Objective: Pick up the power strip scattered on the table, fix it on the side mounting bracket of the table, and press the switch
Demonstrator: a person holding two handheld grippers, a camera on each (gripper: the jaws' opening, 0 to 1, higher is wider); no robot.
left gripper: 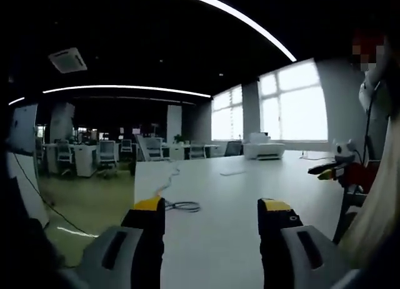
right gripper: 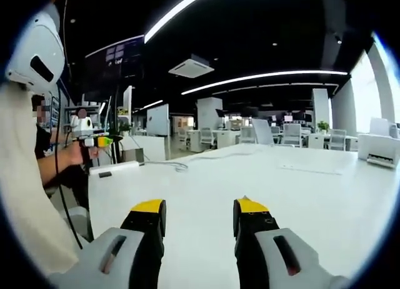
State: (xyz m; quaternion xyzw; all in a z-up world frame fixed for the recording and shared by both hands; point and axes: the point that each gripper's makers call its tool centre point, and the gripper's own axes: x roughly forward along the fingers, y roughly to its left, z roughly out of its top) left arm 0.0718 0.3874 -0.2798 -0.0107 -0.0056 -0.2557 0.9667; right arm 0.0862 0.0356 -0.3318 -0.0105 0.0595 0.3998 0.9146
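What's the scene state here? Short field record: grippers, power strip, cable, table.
left gripper: open, nothing between jaws, above the table
right gripper: open, nothing between jaws, above the table
power strip: white, lying flat near the far left edge in the right gripper view, not yet picked up
cable: runs from the strip across the tabletop
table: large, white
printer: white, at the far end

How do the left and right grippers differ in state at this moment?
The left gripper stands wider open than the right gripper. A cable lies just beyond the left gripper, while bare white table lies ahead of the right gripper. Both are empty, yellow-tipped, and held above the table.
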